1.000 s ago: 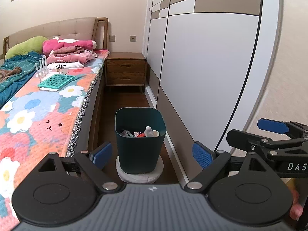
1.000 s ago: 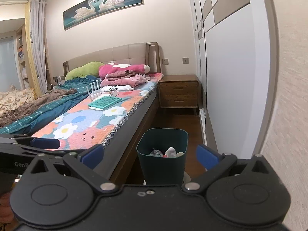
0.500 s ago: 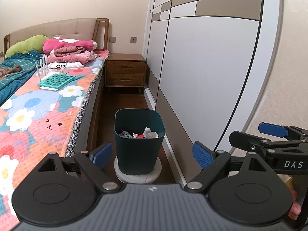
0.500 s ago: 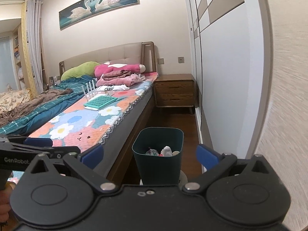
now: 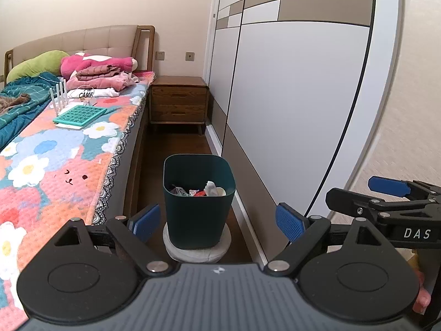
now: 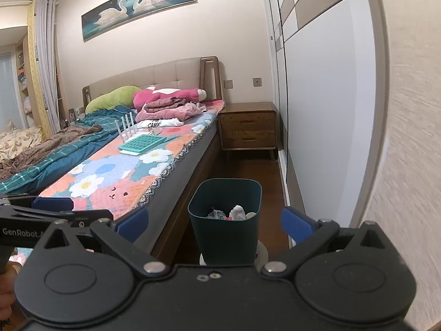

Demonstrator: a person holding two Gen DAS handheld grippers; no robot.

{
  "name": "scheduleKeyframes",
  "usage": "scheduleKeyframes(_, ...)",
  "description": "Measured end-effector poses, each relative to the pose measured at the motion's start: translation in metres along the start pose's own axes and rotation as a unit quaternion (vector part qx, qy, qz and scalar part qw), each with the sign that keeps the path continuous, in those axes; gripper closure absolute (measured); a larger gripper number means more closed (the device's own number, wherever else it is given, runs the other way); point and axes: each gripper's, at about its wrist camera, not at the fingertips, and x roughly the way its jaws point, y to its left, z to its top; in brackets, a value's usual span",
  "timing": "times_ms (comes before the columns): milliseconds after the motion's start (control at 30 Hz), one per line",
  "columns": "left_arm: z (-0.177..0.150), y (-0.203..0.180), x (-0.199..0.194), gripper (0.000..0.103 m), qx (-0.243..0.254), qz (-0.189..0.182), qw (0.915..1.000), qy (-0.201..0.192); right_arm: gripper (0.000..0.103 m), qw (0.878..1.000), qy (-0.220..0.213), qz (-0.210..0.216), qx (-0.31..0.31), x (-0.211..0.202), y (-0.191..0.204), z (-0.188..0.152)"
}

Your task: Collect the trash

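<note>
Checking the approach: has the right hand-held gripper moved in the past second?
Yes. The right hand-held gripper shifted rightward: the bin and nightstand slid left in its view.

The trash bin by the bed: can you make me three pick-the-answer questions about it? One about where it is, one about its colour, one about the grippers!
1. Where does the trash bin stand?
A. on the bed
B. on a round white base on the floor
C. on the nightstand

2. What colour is the bin?
A. dark green
B. red
C. yellow

3. How is the left hand-held gripper?
A. shut on a wrapper
B. open and empty
C. shut on the bin

Answers: 1 B, the round white base shows beneath it; 2 A, its walls are dark green; 3 B, the blue pads stand wide apart, holding nothing.
</note>
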Motion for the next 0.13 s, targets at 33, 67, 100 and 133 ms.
scheduleKeyframes(33, -0.0002, -0.0002, 0.0002, 0.012, 0.0, 0.002, 1.0, 0.0, 0.0, 1.0, 0.001, -0.001, 0.0, 0.0001, 0.0003, -0.0004)
scheduleKeyframes(67, -0.0003, -0.0003, 0.0004, 0.012, 0.001, 0.003, 1.0, 0.0, 0.0, 1.0, 0.001, -0.002, 0.0, 0.0002, 0.0008, -0.0013)
scheduleKeyframes(100, -0.0003, -0.0001, 0.0007, 0.012, 0.0, 0.003, 1.0, 0.001, 0.0, 1.0, 0.002, -0.002, 0.001, 0.0005, 0.0011, -0.0022)
scheduleKeyframes(133, -0.0003, 0.0002, 0.0011, 0.012, -0.001, 0.002, 1.0, 0.003, 0.0, 1.0, 0.003, -0.002, 0.003, 0.0005, 0.0016, -0.0027)
